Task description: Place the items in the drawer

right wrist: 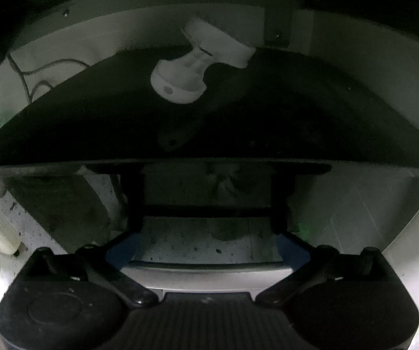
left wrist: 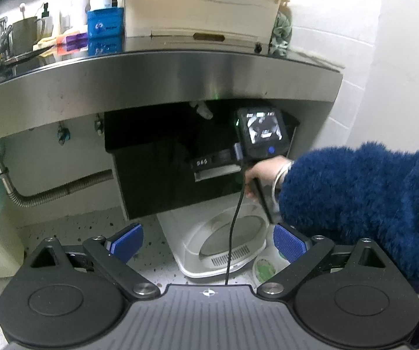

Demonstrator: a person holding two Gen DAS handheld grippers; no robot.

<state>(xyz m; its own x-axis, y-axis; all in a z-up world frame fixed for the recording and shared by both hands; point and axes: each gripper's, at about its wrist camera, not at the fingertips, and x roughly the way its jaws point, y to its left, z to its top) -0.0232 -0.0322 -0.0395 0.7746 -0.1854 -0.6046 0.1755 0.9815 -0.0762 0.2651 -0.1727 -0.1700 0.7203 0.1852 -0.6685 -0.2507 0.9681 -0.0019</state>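
Clearly, our right gripper [left wrist: 263, 131] is pushed in at the front of the black drawer [left wrist: 180, 172] under the steel-edged table [left wrist: 156, 78], its fingers spread around the drawer's handle [right wrist: 206, 211], not yet clamped. Our left gripper [left wrist: 208, 242] hangs back above the floor, fingers apart and empty. We judge the risks thus: the fingers could slip off the dark, glossy front when they close, and the trailing cable [left wrist: 234, 227] could snag. We count two grippers, one drawer, one white fitting [right wrist: 191, 67] above it, one cream bin [left wrist: 200, 8] on the table, one white lidded container [left wrist: 221, 242] on the floor. Which item goes in, we cannot tell.
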